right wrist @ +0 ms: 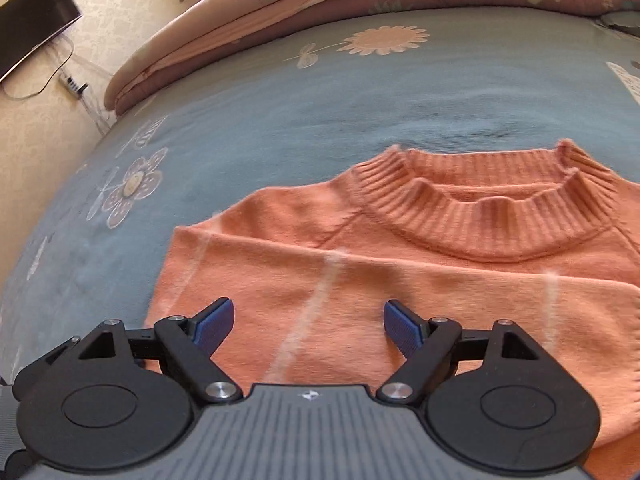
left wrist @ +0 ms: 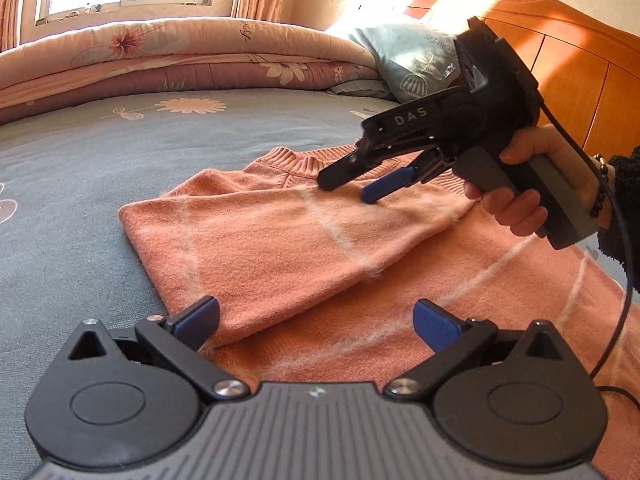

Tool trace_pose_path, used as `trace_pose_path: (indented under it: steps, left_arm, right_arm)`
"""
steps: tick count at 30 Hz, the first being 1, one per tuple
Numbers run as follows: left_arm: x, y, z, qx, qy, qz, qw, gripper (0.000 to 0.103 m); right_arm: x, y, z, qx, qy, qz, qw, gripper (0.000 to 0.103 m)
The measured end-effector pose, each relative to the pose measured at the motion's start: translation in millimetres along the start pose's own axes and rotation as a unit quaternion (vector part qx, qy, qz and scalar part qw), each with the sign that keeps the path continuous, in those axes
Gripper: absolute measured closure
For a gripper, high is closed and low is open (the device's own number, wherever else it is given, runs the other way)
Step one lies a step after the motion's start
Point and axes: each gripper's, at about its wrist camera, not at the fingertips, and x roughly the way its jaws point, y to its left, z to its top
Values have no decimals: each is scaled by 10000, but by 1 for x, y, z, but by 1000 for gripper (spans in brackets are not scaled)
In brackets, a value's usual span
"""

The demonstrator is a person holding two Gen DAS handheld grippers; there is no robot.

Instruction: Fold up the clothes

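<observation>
The left gripper [left wrist: 316, 322] has its jaws spread wide with nothing between them, poised over the near edge of the orange knit sweater [left wrist: 304, 248], where a sleeve is folded across the body. The right gripper [right wrist: 308, 326] also stands wide apart and empty, just above that folded sleeve, below the ribbed collar [right wrist: 488, 216]; the left wrist view shows its fingertips [left wrist: 332, 178] close over the fabric near the neckline, though contact cannot be told. A hand [left wrist: 516, 196] grips its handle. The sweater lies flat on a blue-grey floral bedsheet [right wrist: 280, 112], with a folded pink quilt [left wrist: 168, 60] and a pillow [left wrist: 416, 60] beyond.
</observation>
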Motion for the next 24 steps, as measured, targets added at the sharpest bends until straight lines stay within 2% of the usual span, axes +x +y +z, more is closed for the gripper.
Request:
trace_pose_path:
  steps: [2, 4, 6, 9, 11, 14, 16, 19, 20, 22, 24]
  left_arm:
    - [0, 0, 0, -13, -1, 2, 10000, 1]
    - [0, -1, -1, 5, 5, 15, 10000, 1]
    - [1, -1, -1, 25, 12, 30, 10000, 1]
    - [1, -4, -1, 82, 28, 70, 9999, 1]
    - [1, -5, -1, 117, 34, 85, 9999, 1]
    - [1, -5, -1, 110, 30, 72, 9999, 1]
    - [0, -3, -1, 76, 22, 46, 10000, 1]
    - [0, -2, -1, 13, 18, 28, 10000, 1]
    - [0, -2, -1, 18, 19, 34, 10000, 1]
    - [0, -4, -1, 46, 25, 52, 10000, 1]
    - [1, -5, -1, 93, 31, 73, 9999, 1]
  right_arm:
    - [-10, -28, 4, 455, -204, -230, 9985, 18]
    - [-18, -38, 6, 647, -305, -273, 9971, 18]
    - [-23, -30, 5, 498, -375, -271, 9977, 18]
    - [-17, -9, 4, 230, -304, 176, 9991, 17]
    - [-7, 3, 5, 34, -251, 259, 9993, 17]
    - [4, 0, 9, -24, -115, -124, 9999, 17]
    - [-4, -18, 9, 222, -268, -395, 9986, 18]
    - [-30, -42, 3, 743, -745, -666, 9922, 17]
    - [-36, -46, 1, 838, -782, -621, 9915, 17]
    - [-41, -52, -7, 979, -637, -177, 9930, 17]
    - [-39, -53, -10, 875, -561, -112, 9945, 16]
